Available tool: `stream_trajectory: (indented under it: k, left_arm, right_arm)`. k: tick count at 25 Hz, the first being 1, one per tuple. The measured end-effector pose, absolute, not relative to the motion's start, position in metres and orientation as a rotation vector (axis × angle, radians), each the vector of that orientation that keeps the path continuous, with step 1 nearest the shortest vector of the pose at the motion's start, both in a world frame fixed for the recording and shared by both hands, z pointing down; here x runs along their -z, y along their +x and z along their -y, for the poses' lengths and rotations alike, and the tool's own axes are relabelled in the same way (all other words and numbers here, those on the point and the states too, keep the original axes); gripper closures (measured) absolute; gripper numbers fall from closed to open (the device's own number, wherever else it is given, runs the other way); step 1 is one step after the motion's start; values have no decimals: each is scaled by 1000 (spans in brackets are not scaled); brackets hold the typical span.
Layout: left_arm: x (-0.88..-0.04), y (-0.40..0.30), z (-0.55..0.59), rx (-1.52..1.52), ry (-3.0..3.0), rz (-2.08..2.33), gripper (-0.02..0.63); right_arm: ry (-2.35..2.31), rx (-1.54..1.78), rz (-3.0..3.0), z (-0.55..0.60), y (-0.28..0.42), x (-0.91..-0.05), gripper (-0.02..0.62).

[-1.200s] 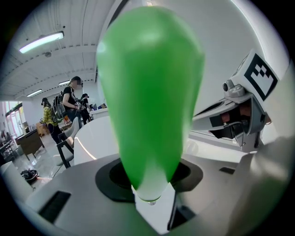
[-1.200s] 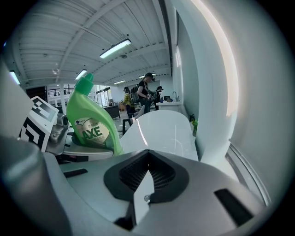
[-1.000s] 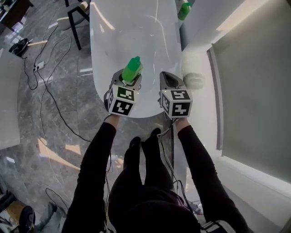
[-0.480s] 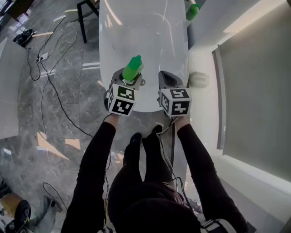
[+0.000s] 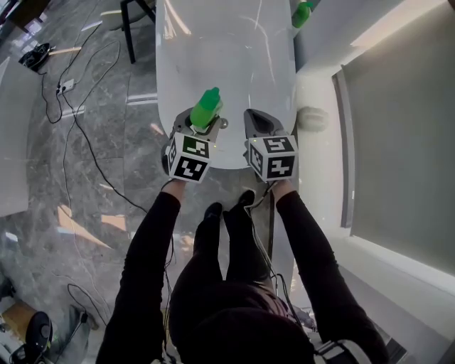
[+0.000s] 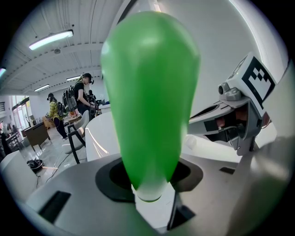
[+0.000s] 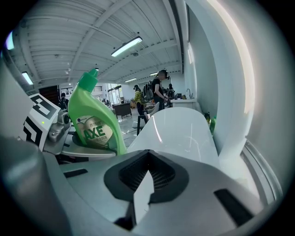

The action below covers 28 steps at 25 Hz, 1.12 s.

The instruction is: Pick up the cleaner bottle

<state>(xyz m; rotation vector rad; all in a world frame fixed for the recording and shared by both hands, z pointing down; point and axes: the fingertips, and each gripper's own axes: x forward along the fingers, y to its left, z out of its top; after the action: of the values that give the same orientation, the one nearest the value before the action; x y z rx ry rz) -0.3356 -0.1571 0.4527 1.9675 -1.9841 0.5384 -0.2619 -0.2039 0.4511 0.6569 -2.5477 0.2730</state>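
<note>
A green cleaner bottle (image 5: 207,108) stands upright between the jaws of my left gripper (image 5: 202,122), which is shut on its lower body, above the near end of the white table (image 5: 227,50). In the left gripper view the bottle (image 6: 150,92) fills the middle of the picture. My right gripper (image 5: 261,124) hangs beside it on the right, apart from the bottle, shut with nothing held. From the right gripper view the bottle (image 7: 94,122) shows its label, at the left.
A second green bottle (image 5: 302,13) stands at the table's far right end beside the white wall. A dark chair (image 5: 135,8) is at the far left of the table. Cables (image 5: 71,92) lie on the grey floor to the left. A white ledge (image 5: 313,117) runs on the right.
Both grippers, the left one still holding the bottle, have drawn back towards the table's near end. The grip and the jaws look the same.
</note>
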Motion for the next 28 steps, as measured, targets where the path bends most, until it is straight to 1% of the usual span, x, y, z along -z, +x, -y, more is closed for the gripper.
stream_trajectory:
  k: [28]
  left_arm:
    - [-461,-343,154,-533,1974,1968,411]
  right_arm:
    - [633,-253,2530,196,-271,-461,594]
